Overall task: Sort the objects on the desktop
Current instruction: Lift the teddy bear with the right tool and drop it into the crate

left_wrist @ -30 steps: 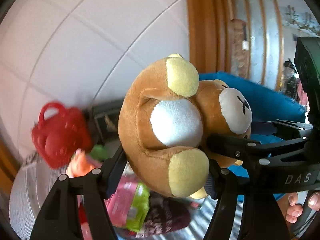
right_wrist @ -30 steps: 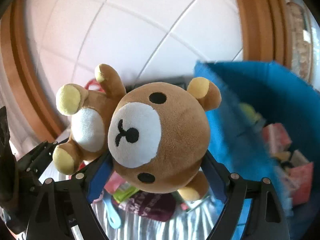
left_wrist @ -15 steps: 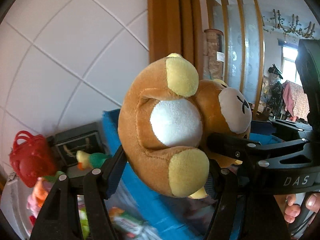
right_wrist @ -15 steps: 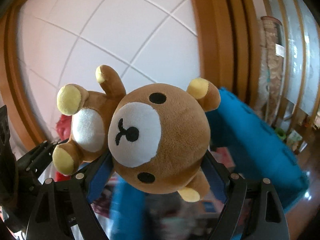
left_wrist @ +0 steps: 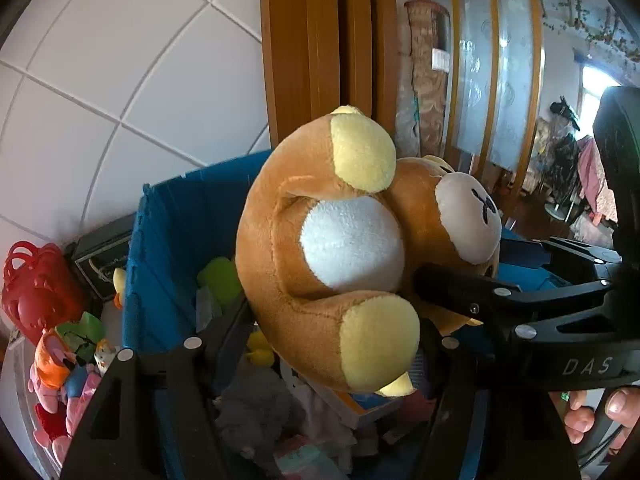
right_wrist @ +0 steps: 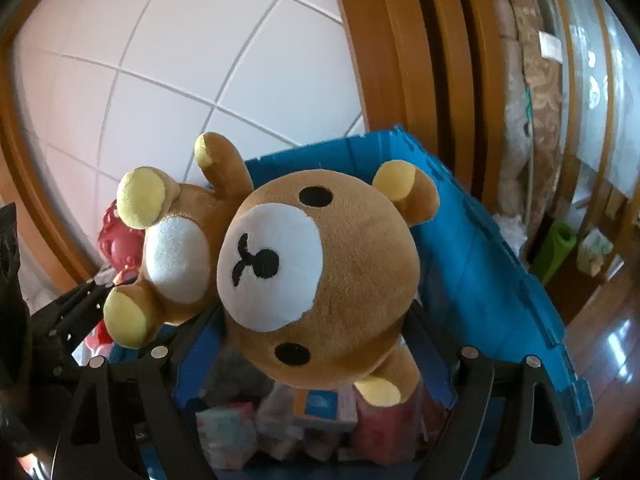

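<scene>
The bear (right_wrist: 320, 280) is brown, with a white face, a white tummy, yellow ears and yellow paws. Its eyes and nose are black. The bin (right_wrist: 472, 248) is blue. The basket (left_wrist: 36, 284) is red. The wall (left_wrist: 120, 80) has white tiles. The door frame (left_wrist: 312, 40) is orange-brown. Both grippers are black.

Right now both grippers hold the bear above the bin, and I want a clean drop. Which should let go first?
Probably left: the left gripper pinches only the teddy bear body, while the right gripper cradles its bulky head over the blue bin.
</scene>
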Demonstrator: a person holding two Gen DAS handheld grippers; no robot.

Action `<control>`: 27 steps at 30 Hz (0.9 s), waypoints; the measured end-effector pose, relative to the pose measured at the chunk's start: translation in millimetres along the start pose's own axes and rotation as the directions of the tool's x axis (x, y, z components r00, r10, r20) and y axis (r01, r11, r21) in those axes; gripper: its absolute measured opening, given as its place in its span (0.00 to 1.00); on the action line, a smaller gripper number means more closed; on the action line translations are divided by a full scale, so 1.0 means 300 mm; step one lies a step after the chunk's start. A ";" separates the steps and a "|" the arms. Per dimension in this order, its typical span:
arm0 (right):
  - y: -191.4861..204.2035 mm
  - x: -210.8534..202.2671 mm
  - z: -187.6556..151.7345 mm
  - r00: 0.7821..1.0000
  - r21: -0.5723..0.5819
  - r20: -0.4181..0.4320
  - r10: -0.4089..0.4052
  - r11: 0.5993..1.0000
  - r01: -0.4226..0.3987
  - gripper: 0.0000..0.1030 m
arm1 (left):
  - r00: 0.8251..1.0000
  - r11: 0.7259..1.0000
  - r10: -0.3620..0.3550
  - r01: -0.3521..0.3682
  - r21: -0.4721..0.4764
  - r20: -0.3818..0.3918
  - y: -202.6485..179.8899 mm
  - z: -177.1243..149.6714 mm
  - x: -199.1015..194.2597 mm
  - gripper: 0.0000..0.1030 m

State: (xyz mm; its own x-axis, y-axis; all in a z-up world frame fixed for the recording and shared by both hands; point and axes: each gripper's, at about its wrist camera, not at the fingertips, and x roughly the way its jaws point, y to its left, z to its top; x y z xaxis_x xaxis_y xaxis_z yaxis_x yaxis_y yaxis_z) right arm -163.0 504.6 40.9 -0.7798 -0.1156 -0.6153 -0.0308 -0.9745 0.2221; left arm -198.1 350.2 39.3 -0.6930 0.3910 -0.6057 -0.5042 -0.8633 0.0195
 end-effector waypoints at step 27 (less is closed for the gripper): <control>-0.057 -0.017 -0.050 0.991 -0.046 0.012 -0.131 0.990 0.132 1.00 | 0.993 0.992 0.111 -0.113 -0.054 -0.026 -0.013 -0.070 -0.031 0.78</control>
State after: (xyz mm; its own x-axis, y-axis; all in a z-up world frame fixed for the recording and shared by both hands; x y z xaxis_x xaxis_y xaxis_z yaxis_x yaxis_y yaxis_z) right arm -149.1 519.0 29.0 -0.7763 0.0155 -0.6302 -0.1045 -0.9890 0.1044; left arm -178.8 343.2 28.1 -0.7314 0.2841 -0.6199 -0.3943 -0.9179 0.0445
